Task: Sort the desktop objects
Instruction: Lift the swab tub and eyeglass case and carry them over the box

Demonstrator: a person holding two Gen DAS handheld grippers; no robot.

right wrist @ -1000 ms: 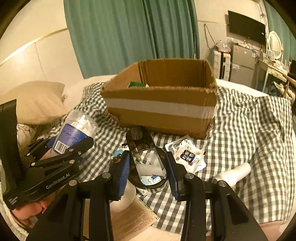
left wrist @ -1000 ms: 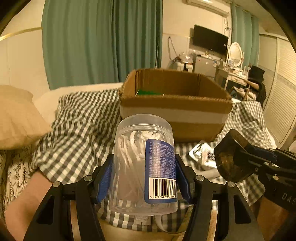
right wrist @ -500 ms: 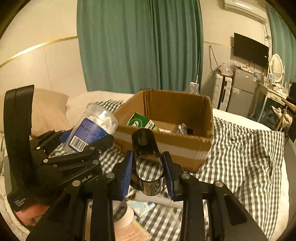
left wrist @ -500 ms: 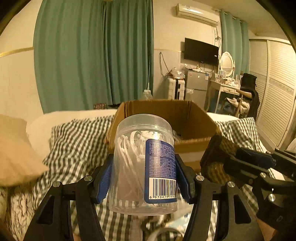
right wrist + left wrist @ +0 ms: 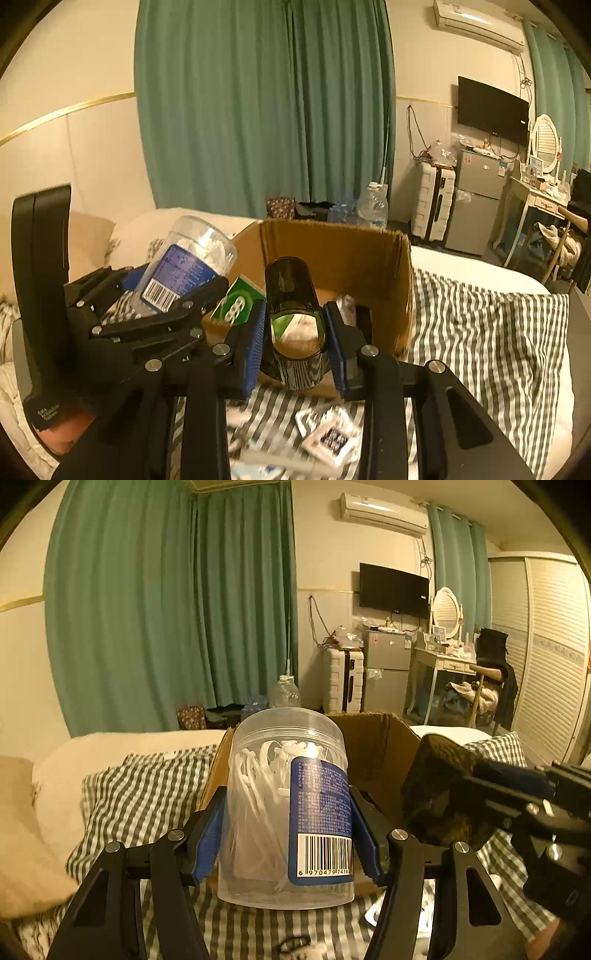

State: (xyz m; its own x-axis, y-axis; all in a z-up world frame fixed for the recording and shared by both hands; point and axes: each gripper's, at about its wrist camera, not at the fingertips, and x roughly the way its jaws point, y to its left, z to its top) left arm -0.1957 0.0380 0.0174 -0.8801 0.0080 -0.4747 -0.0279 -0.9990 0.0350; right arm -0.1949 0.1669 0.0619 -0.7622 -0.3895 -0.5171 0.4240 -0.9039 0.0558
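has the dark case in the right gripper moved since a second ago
Yes. The dark translucent case, clamped in the right gripper, has come up off the checked bedspread and forward; it now hangs at the near edge of the cardboard box.

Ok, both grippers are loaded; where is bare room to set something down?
Free: checked bedspread right of the cardboard box, and the stretch left of it toward the pillow. Crowded: sachets litter the cloth before the box; the box already holds a green packet.

Black linkage grippers, silver screws, blue fingers (image 5: 207,840), white lettering on left body
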